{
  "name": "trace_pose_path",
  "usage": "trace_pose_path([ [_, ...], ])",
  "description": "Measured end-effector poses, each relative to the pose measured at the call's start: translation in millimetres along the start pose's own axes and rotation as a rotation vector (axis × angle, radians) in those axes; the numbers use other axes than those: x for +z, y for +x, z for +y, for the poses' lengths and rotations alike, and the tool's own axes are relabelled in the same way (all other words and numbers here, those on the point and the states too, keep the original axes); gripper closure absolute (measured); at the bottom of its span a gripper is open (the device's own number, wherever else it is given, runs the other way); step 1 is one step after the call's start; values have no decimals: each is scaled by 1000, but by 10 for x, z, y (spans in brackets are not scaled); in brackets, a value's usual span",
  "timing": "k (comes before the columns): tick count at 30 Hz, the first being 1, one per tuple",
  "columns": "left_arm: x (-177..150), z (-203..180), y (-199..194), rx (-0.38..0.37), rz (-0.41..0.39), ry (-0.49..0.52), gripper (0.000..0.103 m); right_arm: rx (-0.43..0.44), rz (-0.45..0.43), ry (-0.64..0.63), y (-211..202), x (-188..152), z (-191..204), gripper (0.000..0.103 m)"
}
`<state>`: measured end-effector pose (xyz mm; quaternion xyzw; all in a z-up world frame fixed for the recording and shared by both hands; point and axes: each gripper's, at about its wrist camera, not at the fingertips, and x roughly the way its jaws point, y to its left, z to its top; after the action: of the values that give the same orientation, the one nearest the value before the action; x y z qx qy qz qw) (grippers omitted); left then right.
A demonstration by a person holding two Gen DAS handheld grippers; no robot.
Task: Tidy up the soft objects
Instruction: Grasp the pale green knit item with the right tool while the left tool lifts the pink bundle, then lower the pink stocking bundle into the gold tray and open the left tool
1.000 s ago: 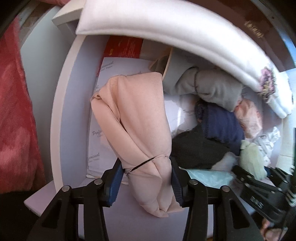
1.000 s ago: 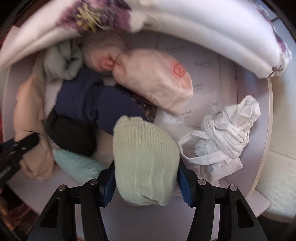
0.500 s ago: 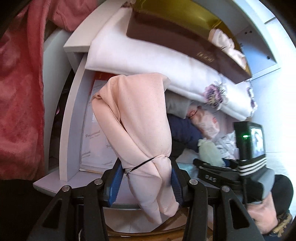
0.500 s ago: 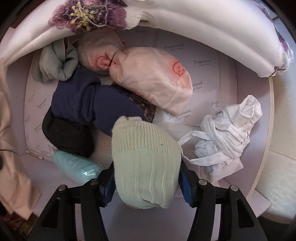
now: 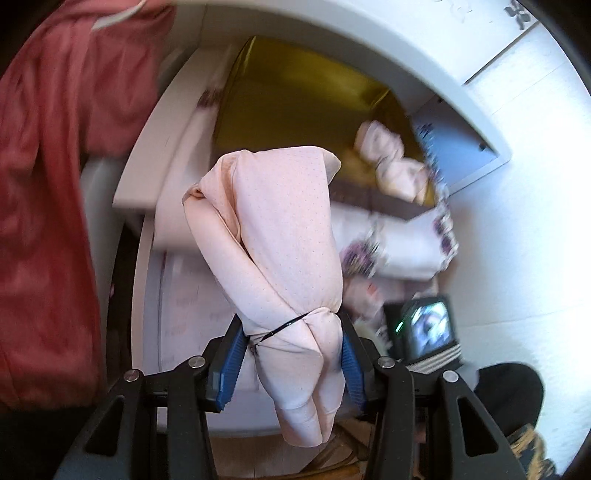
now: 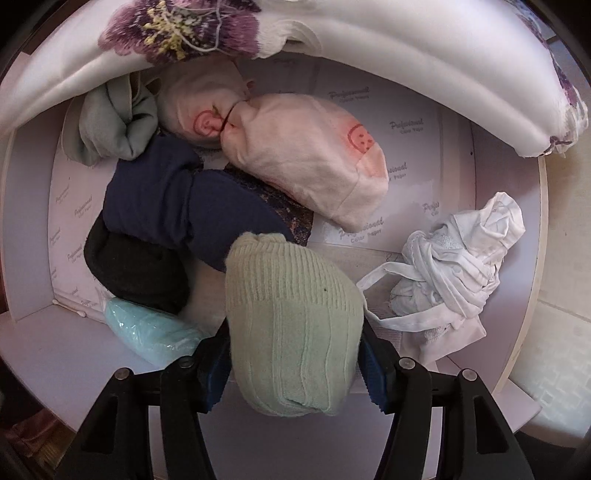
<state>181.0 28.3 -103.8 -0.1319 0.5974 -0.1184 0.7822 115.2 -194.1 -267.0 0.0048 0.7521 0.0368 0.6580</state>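
Note:
My left gripper (image 5: 291,354) is shut on a pale pink cloth bundle (image 5: 284,229) tied with a thin black band, held up in front of the white shelves. In the right wrist view my right gripper (image 6: 293,354) points down into the lower shelf (image 6: 406,177), with a light green knitted bundle (image 6: 291,314) between its blue pads, which press on its sides. Around it lie a navy bundle (image 6: 177,206), a black one (image 6: 136,266), a pink smiley-print one (image 6: 303,155), a white one (image 6: 454,266), a grey-green one (image 6: 114,125) and a turquoise one (image 6: 147,328).
A gold box (image 5: 303,96) on the upper shelf holds a pinkish-white bundle (image 5: 391,166). Below it lies a folded white cloth with purple flowers (image 5: 399,240), which overhangs the lower shelf (image 6: 332,33). A red garment (image 5: 44,221) hangs at the left. The right gripper's screen (image 5: 428,328) shows low right.
My left gripper has risen with the pink bundle out of the lower shelf; the view now takes in the upper shelf and gold box. The right gripper stays over the green bundle.

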Motion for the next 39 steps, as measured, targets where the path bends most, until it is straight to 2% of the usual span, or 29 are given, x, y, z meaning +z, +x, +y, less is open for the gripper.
trace_pose_path([
  [7,757,-168,-38,-30,-23,27,55,10,0,2,4,6,21,37],
  [11,1204,-234,163,5,-19,47,55,18,-2,7,-1,41,14,37],
  [18,1653,-152,522,52,14,46,55,16,-3,-1,1,96,22,37],
  [23,1768,-124,813,124,4,65,55,25,-4,4,-13,105,13,37],
  [28,1718,-110,1047,192,-4,93,52,24,-6,-1,-9,80,-7,37],
  [34,1684,-40,1014,166,-60,62,46,22,-10,0,-6,54,-13,37],
  [36,1652,-12,927,168,-81,64,38,19,-11,-2,-3,49,-3,37],
  [39,1588,-7,788,153,-105,53,37,14,-13,-4,4,37,18,37],
])
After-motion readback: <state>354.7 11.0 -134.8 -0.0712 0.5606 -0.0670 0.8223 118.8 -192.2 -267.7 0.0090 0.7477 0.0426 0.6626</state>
